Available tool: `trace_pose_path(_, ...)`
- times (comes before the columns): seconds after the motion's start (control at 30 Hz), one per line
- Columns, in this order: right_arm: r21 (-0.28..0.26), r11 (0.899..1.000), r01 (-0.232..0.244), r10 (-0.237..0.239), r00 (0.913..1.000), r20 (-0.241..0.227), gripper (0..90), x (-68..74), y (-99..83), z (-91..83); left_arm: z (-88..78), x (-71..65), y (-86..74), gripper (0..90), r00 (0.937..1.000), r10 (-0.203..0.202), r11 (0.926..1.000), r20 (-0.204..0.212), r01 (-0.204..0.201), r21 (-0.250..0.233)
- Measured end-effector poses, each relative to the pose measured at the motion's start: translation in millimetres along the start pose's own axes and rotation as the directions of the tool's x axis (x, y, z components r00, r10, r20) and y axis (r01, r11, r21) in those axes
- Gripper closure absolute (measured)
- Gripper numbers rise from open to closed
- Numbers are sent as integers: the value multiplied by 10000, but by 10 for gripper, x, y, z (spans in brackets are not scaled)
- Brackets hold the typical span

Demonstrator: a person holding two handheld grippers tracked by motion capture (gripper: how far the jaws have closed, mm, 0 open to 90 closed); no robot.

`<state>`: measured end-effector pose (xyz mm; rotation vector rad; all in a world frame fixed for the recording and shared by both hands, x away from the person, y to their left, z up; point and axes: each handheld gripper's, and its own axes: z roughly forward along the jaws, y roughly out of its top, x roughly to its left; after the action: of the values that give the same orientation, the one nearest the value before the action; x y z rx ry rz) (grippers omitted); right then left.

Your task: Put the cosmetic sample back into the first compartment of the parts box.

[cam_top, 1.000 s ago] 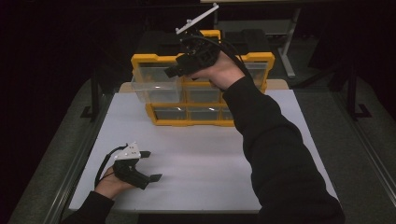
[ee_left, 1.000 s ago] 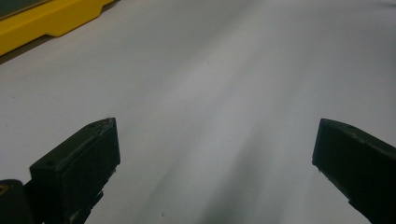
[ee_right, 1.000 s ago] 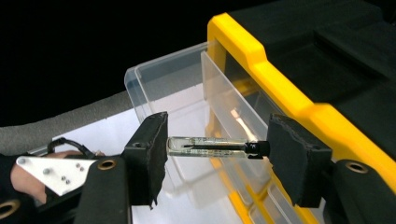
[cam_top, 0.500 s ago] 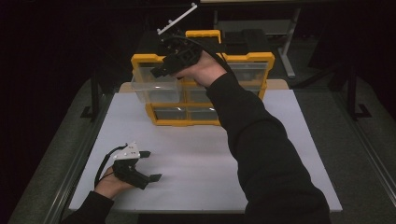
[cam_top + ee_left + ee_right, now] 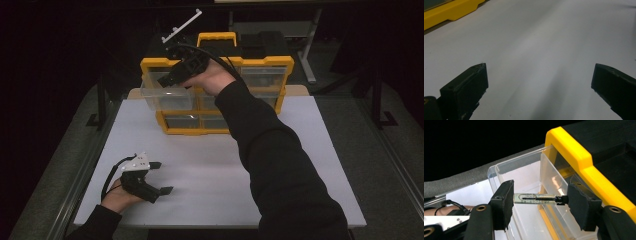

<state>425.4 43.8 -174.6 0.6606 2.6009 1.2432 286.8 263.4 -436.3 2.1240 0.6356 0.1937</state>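
A yellow and black drawer organizer (image 5: pixel 260 62) stands at the back of the white table (image 5: pixel 225 165). Its upper left clear drawer (image 5: pixel 167 97) is pulled out. My right gripper (image 5: pixel 169 79) hovers over that drawer. In the right gripper view its jaws (image 5: pixel 540 195) hold a small clear tube (image 5: pixel 534 198) with a black cap end to end, just above the open drawer (image 5: pixel 524 172). My left gripper (image 5: pixel 160 177) rests on the table at the front left, open with nothing between its jaws (image 5: pixel 539 75).
The organizer's yellow frame (image 5: pixel 574 152) runs close by the right jaw. Its yellow base (image 5: pixel 449 11) lies at the far left in the left gripper view. Other drawers in the organizer are closed. A white bar (image 5: pixel 181 26) sticks up behind it.
My right gripper has moved left and down from above the organizer to over the open drawer. The left gripper has stayed still.
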Motion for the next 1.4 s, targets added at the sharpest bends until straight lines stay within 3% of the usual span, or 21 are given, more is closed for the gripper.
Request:
trace_pose_path(0.53, 80, 9999, -99, 98, 9999, 99, 372, -33, -2, 54, -1, 3, -2, 2, 10000, 26, 10000, 21, -26, 33)
trace_pose_path(0.77, -208, 9997, -101, 103, 9999, 88, 339, -31, 12, 10, 1, 3, -3, 2, 10000, 0, 10000, 25, 0, 30)
trace_pose_path(1.0, -217, 9997, -143, 144, 9999, 31, 450, -57, -11, -105, 12, 0, -2, 2, 10000, -71, 10000, 26, 71, 62)
trace_pose_path(1.4, -501, 9979, -412, 410, 9991, -43, 610, -193, -271, -406, 15, 1, 3, 2, 10000, -69, 9999, -66, 69, 110)
